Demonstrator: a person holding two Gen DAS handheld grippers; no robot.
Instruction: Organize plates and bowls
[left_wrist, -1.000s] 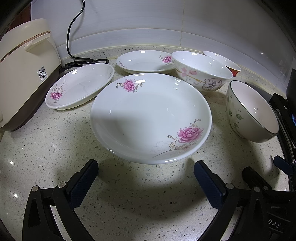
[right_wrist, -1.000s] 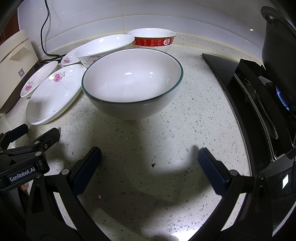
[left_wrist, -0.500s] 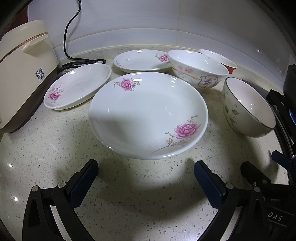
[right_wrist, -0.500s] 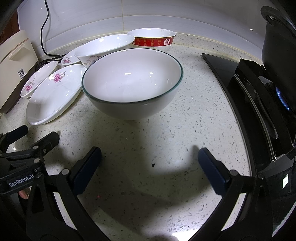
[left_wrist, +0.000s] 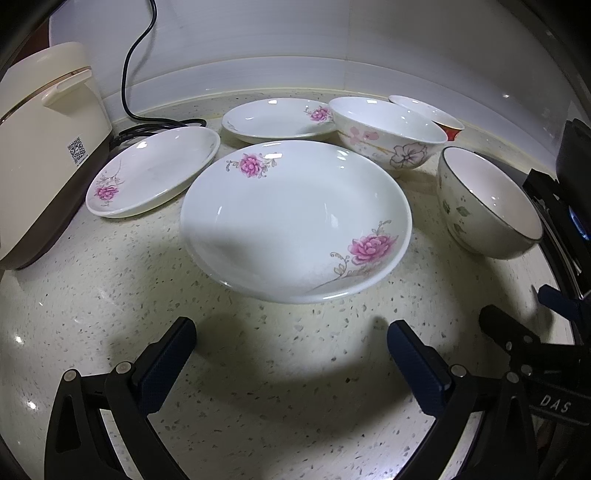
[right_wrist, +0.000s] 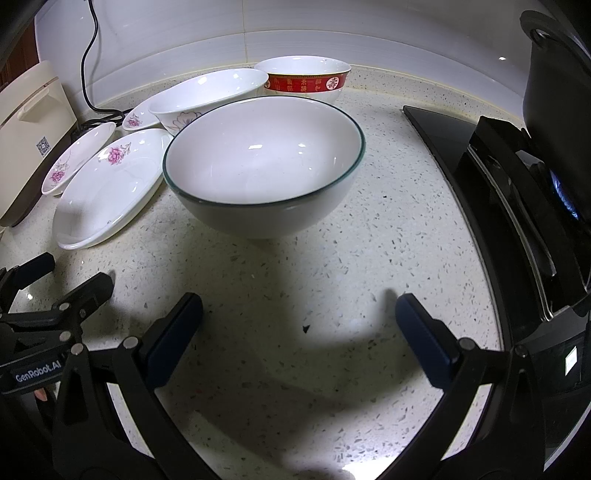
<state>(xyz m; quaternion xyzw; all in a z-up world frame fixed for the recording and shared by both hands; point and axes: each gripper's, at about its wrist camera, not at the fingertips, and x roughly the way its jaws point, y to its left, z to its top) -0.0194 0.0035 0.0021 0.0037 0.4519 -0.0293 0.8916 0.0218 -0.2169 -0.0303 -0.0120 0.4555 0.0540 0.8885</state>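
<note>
- While nothing has yet been lifted, the left gripper (left_wrist: 291, 332) hangs low over the speckled counter (left_wrist: 258, 387), jaws spread wide and empty, the large rose plate (left_wrist: 295, 218) lying just ahead of them and squarely between their lines.
- Beyond that plate and off toward the left jaw sits a second rose plate (left_wrist: 155, 173); a third rose plate (left_wrist: 277, 120) lies farther ahead, near the flower-painted bowl (left_wrist: 388, 136).
- Ahead of the right gripper (right_wrist: 299, 310), whose jaws also stand wide apart with nothing between them, rests the green-rimmed bowl (right_wrist: 262, 166), centred on the gap; the red-banded bowl (right_wrist: 303, 79) stands behind it.
- Past the right jaw, a gas flame (right_wrist: 561, 195) burns under a dark pot (right_wrist: 557, 110) on the stove.
- Glazed ceramic of this kind is likely stiff, fairly heavy, slick and chip-prone; the near rim looks the best hold, one finger over the lip and one beneath.
- Plates appear shallow enough to stack; bowls would probably nest by size.
</note>
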